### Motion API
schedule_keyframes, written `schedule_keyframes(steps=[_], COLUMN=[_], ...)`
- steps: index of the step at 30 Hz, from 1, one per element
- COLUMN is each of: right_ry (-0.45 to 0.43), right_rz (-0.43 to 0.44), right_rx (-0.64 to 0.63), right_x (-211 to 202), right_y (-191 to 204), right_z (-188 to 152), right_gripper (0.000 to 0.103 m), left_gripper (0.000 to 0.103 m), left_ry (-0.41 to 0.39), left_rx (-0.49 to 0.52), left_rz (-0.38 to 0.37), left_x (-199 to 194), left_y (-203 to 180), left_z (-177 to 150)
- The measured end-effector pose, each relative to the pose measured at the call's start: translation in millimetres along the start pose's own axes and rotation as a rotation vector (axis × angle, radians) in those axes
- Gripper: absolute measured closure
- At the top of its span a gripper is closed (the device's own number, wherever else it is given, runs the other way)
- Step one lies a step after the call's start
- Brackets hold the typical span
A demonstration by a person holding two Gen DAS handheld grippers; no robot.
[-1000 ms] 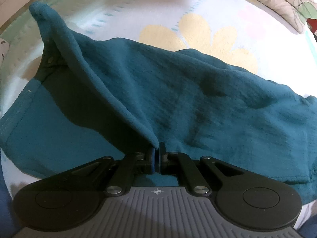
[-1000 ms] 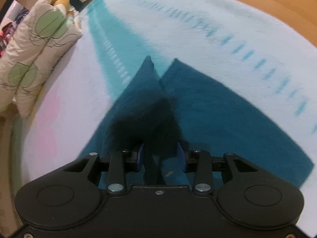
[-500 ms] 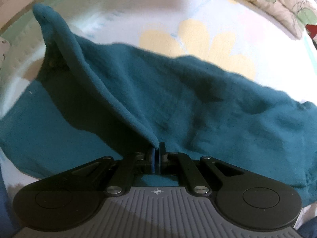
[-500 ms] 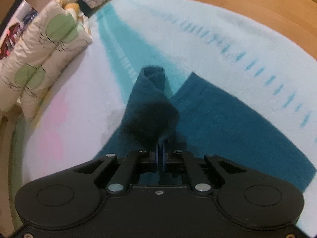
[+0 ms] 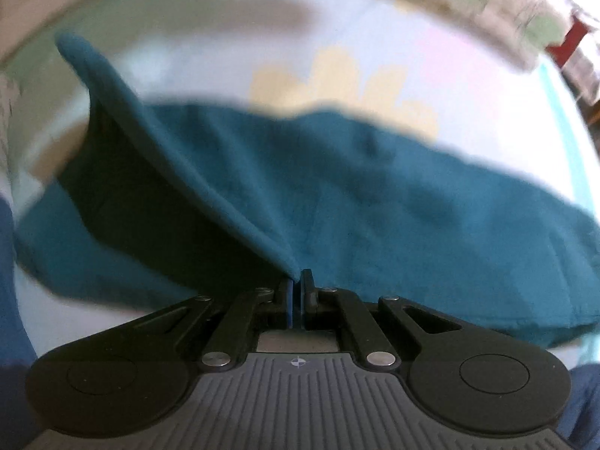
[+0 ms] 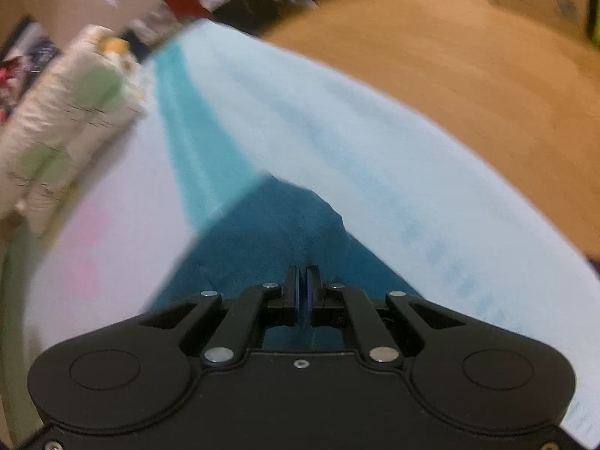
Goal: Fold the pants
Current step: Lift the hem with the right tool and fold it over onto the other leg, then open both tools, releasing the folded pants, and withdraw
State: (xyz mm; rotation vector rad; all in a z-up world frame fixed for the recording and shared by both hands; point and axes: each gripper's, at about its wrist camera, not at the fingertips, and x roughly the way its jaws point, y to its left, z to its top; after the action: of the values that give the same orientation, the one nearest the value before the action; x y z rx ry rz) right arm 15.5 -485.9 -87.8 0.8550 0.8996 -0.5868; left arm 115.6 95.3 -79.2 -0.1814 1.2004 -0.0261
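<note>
Left gripper [image 5: 297,281]: I had its fingers clamped on a raised edge of the teal pants [image 5: 375,202].
Right gripper [image 6: 304,281]: fingers pinched on another fold.
Pants: draped over the pale blanket [image 6: 337,142].

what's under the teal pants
The teal pants lie on a pale blanket with a yellow flower print. The left gripper lifts an edge; beneath it shows only shadowed teal fabric.

Teal pants [image 5: 375,195], edge lifted, on bed
</note>
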Motion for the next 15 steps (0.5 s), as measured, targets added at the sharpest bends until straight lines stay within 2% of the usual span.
schedule_keyframes(steps=[3,7,12,13,15], right_ry=[0.052,0.076,0.116,0.119,0.109], right_rz=[-0.049,-0.081,-0.133,-0.144,-0.146], right_rx=[0.011,0.0,-0.034,-0.037,-0.041], right_x=[22,31,30,29,22], right_y=[-9,-6,0,3,4], right_z=[-4,-3,-2,-2,-2], right_gripper=[0.094,0.093,0.078,0.072,0.071], left_gripper=[0.1,0.098,0.098,0.097,0.095], left_ry=[0.069,0.082,0.082,0.08,0.074], left_rx=[-0.001,0.028,0.082,0.09,0.098], left_rz=[0.03,0.043,0.066,0.068,0.065], left_x=[25,35,33,32,29], left_y=[3,-1,-13,-17,-16], left_z=[-8,-8,-9,-10,-12])
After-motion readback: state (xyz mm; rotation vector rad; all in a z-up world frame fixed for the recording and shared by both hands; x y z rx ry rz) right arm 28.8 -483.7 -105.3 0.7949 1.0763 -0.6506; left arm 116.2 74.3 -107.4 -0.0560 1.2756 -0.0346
